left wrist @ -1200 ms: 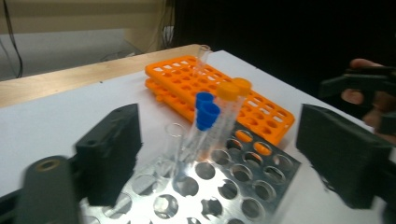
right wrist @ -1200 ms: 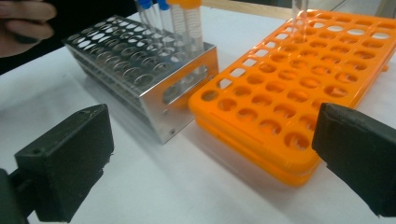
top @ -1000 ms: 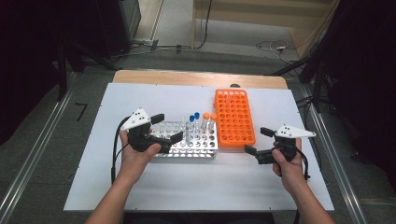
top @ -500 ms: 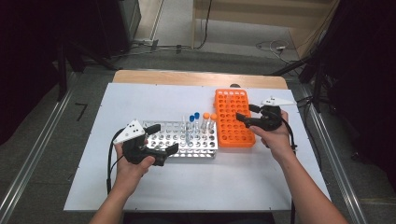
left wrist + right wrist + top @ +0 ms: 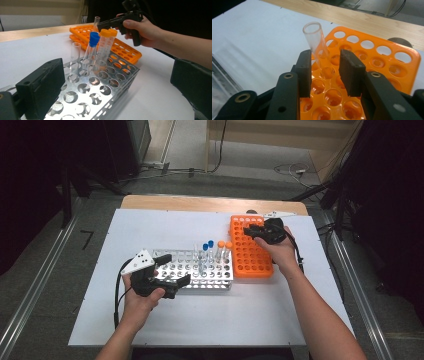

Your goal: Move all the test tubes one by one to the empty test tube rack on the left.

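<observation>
Up close, clear tube (image 5: 316, 45) stands between right gripper (image 5: 325, 72)'s slightly parted jaws.

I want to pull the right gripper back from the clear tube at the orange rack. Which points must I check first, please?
1. Clear tube has its foot in a hole of the orange rack: ok.
2. Tube stands upright: not ok, it leans.
3. Right gripper is free of the tube: cannot tell; there is a gap at one pad, and the other looks close or touching.
4. Left gripper is open and holds nothing: ok.
5. Capped tubes stand in the metal rack: ok.
</observation>
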A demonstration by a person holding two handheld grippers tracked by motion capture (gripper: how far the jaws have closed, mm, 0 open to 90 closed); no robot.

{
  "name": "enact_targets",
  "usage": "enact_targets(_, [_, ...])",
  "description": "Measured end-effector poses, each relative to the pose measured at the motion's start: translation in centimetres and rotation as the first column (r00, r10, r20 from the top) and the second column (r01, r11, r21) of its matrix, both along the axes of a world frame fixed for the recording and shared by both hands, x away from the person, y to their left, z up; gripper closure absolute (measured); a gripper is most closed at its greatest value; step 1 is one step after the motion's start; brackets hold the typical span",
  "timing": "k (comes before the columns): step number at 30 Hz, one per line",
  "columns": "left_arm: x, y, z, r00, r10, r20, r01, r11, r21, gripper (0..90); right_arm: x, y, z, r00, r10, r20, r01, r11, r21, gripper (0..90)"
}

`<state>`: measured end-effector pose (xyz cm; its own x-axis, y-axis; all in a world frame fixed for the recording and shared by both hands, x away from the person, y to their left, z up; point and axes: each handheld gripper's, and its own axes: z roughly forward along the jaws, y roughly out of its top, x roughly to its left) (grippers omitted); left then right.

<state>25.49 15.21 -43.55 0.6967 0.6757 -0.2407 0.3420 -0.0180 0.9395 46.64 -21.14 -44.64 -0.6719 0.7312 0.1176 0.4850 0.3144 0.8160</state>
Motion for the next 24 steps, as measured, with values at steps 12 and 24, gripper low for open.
enact_targets(12, [0.2,-0.2,-0.1,1.0000,-0.003,-0.006,0.003,1.0000,-0.006,0.0,1.1,1.6,-0.7,0.9996,0.026,-0.010,-0.027,0.9934,-0.111,70.7])
enact_targets(24, [0.2,-0.9,0.2,0.9999,-0.011,0.006,0.011,0.9999,-0.001,0.0,-0.3,0.1,1.1,0.9988,-0.013,0.047,0.014,0.9997,-0.021,74.0])
